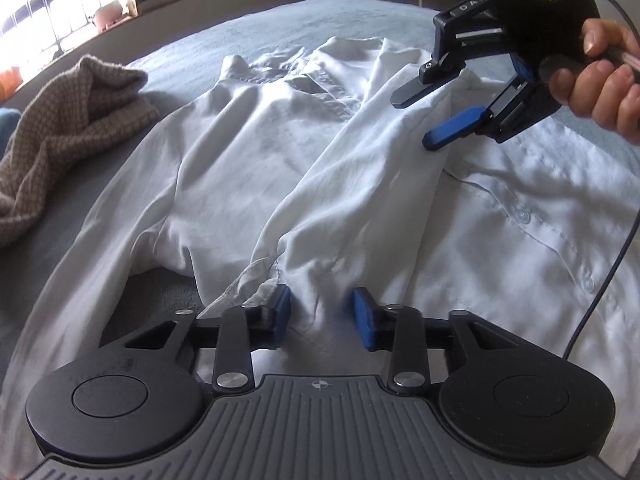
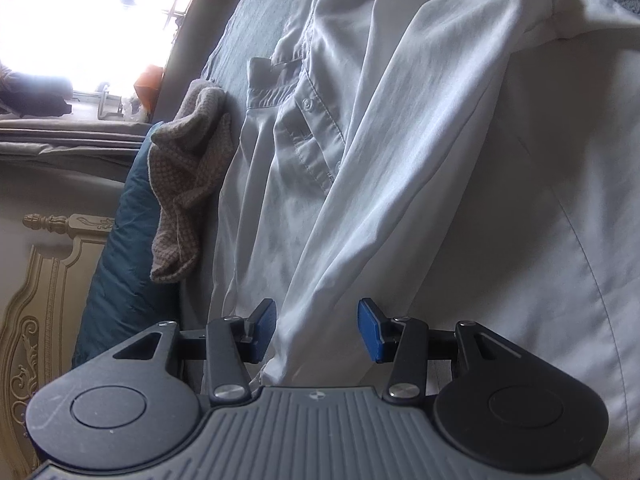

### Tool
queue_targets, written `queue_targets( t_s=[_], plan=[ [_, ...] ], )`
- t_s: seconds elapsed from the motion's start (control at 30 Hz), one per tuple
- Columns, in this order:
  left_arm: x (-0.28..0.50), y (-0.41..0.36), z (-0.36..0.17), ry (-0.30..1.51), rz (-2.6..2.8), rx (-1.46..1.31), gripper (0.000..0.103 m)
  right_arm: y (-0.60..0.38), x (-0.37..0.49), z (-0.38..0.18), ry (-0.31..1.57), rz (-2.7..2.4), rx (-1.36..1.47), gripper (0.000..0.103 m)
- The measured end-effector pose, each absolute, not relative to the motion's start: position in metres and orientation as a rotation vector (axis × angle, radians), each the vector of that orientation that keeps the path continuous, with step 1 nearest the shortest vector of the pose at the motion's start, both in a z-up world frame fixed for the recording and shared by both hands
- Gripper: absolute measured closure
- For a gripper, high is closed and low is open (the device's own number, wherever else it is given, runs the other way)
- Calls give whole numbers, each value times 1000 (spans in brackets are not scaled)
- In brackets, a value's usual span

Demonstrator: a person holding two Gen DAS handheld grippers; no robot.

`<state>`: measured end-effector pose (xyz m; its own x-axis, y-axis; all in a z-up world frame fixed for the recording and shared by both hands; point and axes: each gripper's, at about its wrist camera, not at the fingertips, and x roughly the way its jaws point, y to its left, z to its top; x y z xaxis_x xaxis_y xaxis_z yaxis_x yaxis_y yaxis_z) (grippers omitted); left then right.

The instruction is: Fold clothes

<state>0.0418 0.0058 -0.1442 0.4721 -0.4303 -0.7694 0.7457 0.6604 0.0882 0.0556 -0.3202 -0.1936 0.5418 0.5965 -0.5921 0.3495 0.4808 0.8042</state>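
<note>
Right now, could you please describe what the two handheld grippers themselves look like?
Both are black plastic, with blue pads on the jaws. Each wrist view shows two round black discs, silver pivot screws and a ribbed grey base bearing a small crosshair mark. The right gripper carries raised lettering "DAS", a green light, a yellow-tagged label and a dark cable. The left gripper looks alike. No sleeve shows.

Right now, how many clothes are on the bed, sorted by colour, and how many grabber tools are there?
White: 1, a white button-up cotton shirt spread on the grey bed.
Brown: 1, a crumpled brown checked knit garment beside it.
Grabber tools: 2, the left gripper and the right gripper, both with jaws open.
Total: 2 clothes, 2 tools.
</note>
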Motion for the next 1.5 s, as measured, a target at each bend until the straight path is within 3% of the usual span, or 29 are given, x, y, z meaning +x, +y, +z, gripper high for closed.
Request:
queue_targets(
  t_s=[0.2,0.43,0.5,0.57,0.63,0.87,1.03,1.13,1.37,1.5],
  plan=[
    [30,7,-132,728,-740,455,97,-324,64,-197,1043,163,1157,55],
    [0,7,-105,573,-777,556,99,-330,70,-202,1036,125,1236,61],
    [-5,6,-103,554,-794,584,98,-332,70,-200,1017,120,1241,72],
    [-3,2,-105,533,-783,621,98,-334,72,-197,1000,111,1230,95],
    [1,-1,-106,490,-750,656,98,-336,74,-193,977,113,1222,103],
    [-8,3,-86,380,-714,600,97,-355,63,-139,766,316,1093,103],
    [-35,-3,-143,579,-768,723,90,-364,30,-186,939,225,1015,103],
    [-46,-5,-158,611,-759,734,85,-368,19,-215,988,163,1081,103],
    [-41,15,-130,691,-758,563,70,-368,13,-215,984,139,1030,103],
    [-31,42,-107,737,-807,321,68,-368,11,-215,998,126,993,101]
  ],
)
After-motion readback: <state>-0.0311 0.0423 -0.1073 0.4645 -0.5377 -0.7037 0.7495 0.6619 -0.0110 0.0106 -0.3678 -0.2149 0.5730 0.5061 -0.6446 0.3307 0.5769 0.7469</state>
